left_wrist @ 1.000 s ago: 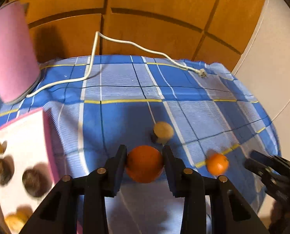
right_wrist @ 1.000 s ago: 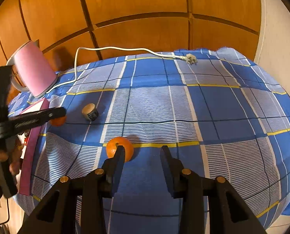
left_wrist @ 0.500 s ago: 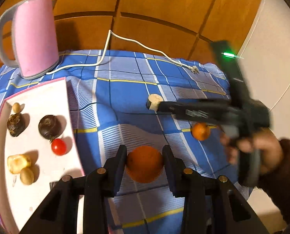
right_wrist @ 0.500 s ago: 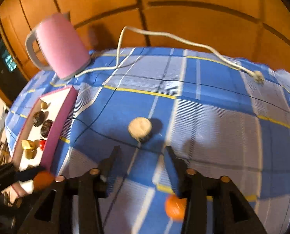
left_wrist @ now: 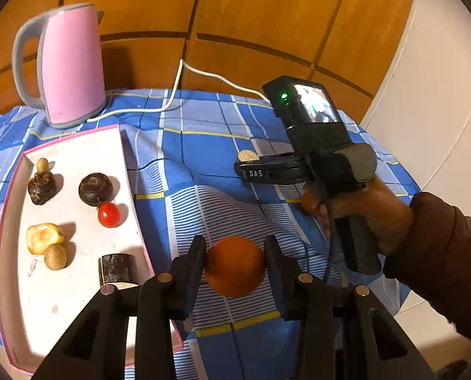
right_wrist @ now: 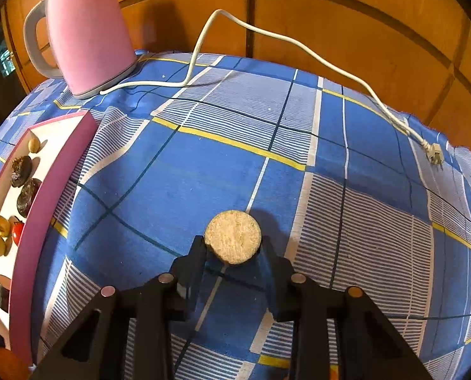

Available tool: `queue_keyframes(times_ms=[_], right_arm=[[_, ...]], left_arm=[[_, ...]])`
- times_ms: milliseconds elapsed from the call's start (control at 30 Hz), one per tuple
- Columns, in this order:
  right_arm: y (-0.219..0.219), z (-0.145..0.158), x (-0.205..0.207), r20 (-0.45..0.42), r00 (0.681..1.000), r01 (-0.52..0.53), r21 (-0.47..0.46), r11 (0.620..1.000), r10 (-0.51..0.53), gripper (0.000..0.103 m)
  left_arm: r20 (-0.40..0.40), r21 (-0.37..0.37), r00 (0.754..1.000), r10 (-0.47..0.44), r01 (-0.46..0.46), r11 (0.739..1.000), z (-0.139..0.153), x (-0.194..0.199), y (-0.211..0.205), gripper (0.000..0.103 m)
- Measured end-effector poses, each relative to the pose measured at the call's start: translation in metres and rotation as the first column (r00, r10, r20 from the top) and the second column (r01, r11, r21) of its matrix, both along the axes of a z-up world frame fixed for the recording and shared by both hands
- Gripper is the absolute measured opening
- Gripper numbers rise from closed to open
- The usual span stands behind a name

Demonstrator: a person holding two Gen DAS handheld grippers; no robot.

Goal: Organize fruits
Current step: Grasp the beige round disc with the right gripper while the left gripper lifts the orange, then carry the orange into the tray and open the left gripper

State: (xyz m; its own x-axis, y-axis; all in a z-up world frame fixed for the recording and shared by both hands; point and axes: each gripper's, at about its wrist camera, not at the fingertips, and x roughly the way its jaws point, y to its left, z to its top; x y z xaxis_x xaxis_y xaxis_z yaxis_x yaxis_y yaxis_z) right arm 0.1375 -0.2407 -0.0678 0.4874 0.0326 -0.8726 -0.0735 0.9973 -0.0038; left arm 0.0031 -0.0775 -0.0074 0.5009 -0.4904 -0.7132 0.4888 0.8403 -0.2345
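Left gripper (left_wrist: 235, 264) clamps the firm orange (left_wrist: 235, 266); right gripper (right_wrist: 233, 253) has just been closing around the stub (right_wrist: 233, 237), seemingly stiff; grip its sides.

Right gripper (left_wrist: 245, 171) tips hidden in the left view behind its own body; only a sliver of the cut piece (left_wrist: 247, 155) shows above it. In the right view the fingers cover the piece's (right_wrist: 233, 237) sides, so pad contact is unclear. Sleeve (left_wrist: 441, 253) cut off at the frame edge. Tray (right_wrist: 23, 253) cropped at the left edge there, with its fruit too small to identify. Orange (left_wrist: 234, 265) underside out of sight. Kettle (right_wrist: 86, 31) top clipped.
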Motion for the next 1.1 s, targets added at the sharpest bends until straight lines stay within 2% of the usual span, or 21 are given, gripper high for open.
queue_keyframes(times_ms=[200, 367, 533, 633, 833, 933, 1000, 1100], right_arm=[[-0.003, -0.006, 0.002, -0.015, 0.999, 0.031, 0.03, 0.999, -0.03, 0.032], [0.0, -0.006, 0.0, -0.007, 0.999, 0.034, 0.01, 0.999, -0.034, 0.032], [0.0, -0.006, 0.0, -0.003, 1.0, 0.03, 0.014, 0.999, -0.03, 0.032], [-0.002, -0.006, -0.002, 0.0, 0.999, 0.032, 0.023, 0.999, -0.032, 0.032], [-0.002, -0.006, -0.004, 0.008, 1.0, 0.026, 0.027, 0.999, -0.026, 0.032], [-0.003, -0.006, -0.004, 0.011, 1.0, 0.026, 0.03, 0.999, -0.026, 0.032], [-0.002, -0.006, -0.005, 0.014, 1.0, 0.026, 0.029, 0.999, -0.026, 0.032], [-0.002, -0.005, -0.005, 0.014, 1.0, 0.024, 0.025, 0.999, -0.024, 0.032]], left_arm=[[0.018, -0.029, 0.998, 0.063, -0.062, 0.998, 0.01, 0.01, 0.027, 0.038], [0.008, -0.069, 0.983, 0.181, -0.18, 0.981, 0.017, 0.043, 0.067, 0.038], [-0.046, -0.083, 0.953, 0.298, -0.301, 0.95, 0.012, 0.086, 0.106, 0.038], [-0.12, -0.09, 0.933, 0.34, -0.351, 0.932, 0.0, 0.113, 0.124, 0.038], [-0.172, -0.017, 0.895, 0.412, -0.421, 0.907, -0.022, 0.143, 0.135, 0.038], [-0.182, 0.018, 0.875, 0.448, -0.452, 0.892, -0.029, 0.146, 0.138, 0.05], [-0.154, 0.008, 0.875, 0.458, -0.463, 0.886, -0.023, 0.138, 0.139, 0.053], [-0.086, 0.035, 0.872, 0.482, -0.481, 0.876, -0.013, 0.124, 0.136, 0.057]])
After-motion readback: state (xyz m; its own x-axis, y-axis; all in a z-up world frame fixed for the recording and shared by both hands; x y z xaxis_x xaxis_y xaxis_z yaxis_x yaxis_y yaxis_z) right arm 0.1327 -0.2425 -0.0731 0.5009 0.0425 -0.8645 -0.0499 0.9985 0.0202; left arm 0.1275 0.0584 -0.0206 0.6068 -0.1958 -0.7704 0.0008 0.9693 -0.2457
